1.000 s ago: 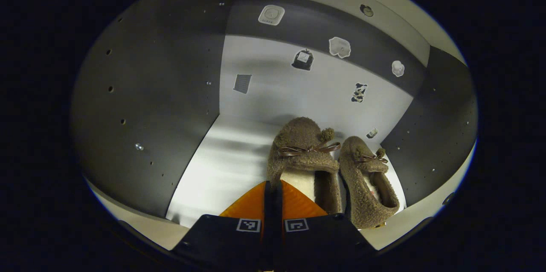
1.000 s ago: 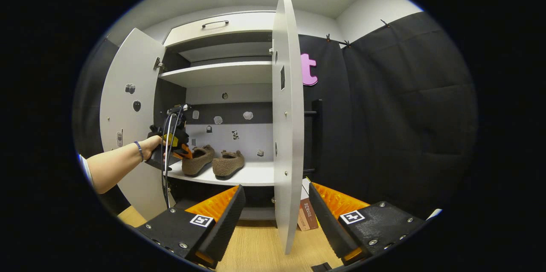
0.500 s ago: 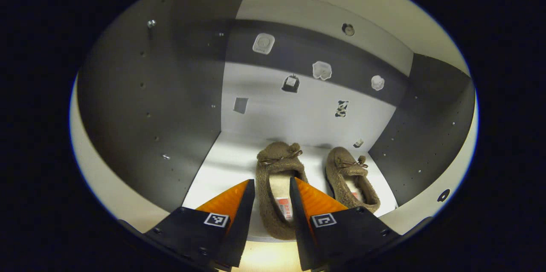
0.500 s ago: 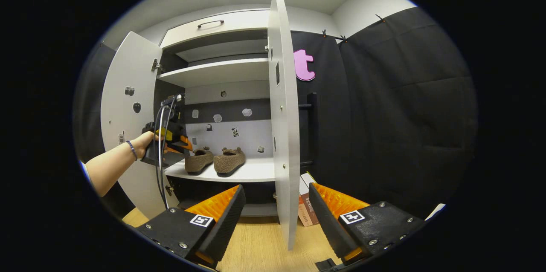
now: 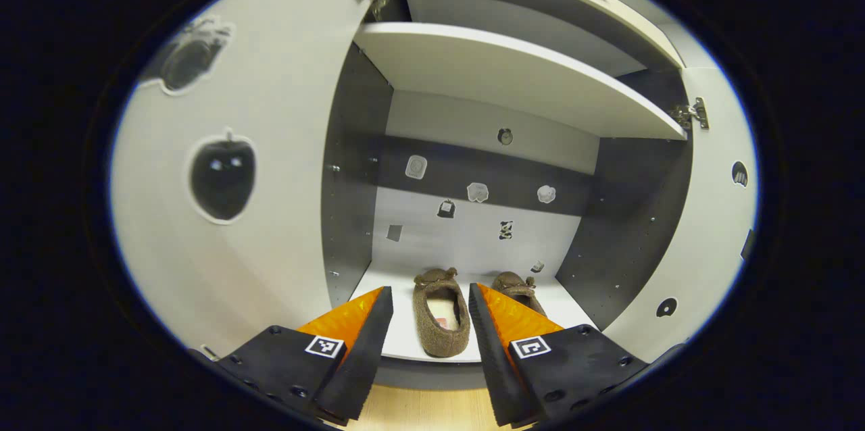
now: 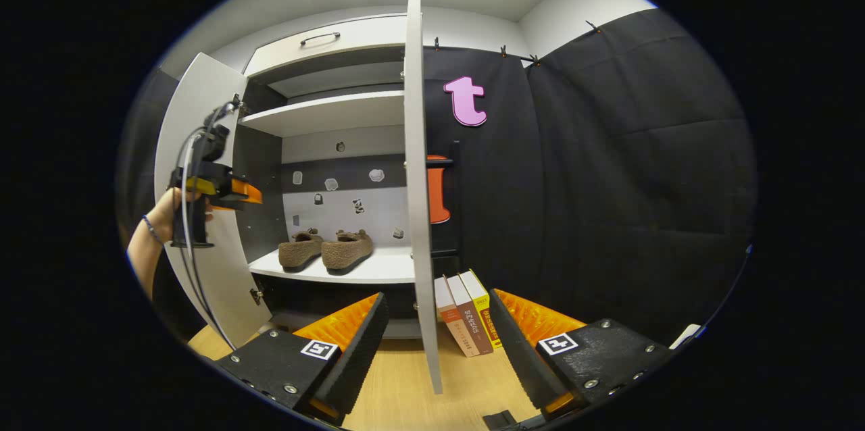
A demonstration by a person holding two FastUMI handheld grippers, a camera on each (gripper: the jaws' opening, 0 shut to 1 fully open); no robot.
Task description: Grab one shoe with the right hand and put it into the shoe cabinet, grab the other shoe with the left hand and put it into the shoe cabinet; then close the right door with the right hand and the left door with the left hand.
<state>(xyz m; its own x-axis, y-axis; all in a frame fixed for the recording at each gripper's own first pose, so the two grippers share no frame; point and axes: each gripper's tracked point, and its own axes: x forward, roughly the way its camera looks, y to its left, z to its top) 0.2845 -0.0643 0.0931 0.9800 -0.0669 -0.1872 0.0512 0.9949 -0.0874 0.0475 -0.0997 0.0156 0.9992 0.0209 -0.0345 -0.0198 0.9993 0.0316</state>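
The left tongs [image 5: 424,323] have been drawn back out of the white shoe cabinet [image 6: 324,113]; a second ago they were clamped on the heel of the left-hand fuzzy brown slipper [image 5: 440,315], half a second ago they were spread just above it, and now they stand wide apart and empty, well clear of the shelf edge. From the right gripper view the left tongs [image 6: 240,191] are seen raised beside the white left door [image 6: 196,167], held by a hand [image 6: 165,211]. Both slippers are noted side by side on the white lower shelf [image 6: 378,269], the second fuzzy brown slipper [image 6: 347,252] just beside the first, toes toward the back panel. The placing of shoes is judged complete; the closing of doors is judged to remain, right door first. The right tongs [image 6: 436,336] are held wide and empty, low in front of the white right door [image 6: 415,181], whose edge is seen between the fingers but apart from them. Count: two slippers, two doors, both open; three upright books [image 6: 466,313] on the wooden floor beside the cabinet; one upper shelf [image 5: 513,73], bare; one drawer handle [image 6: 321,38] above; several small stickers on the back panel.
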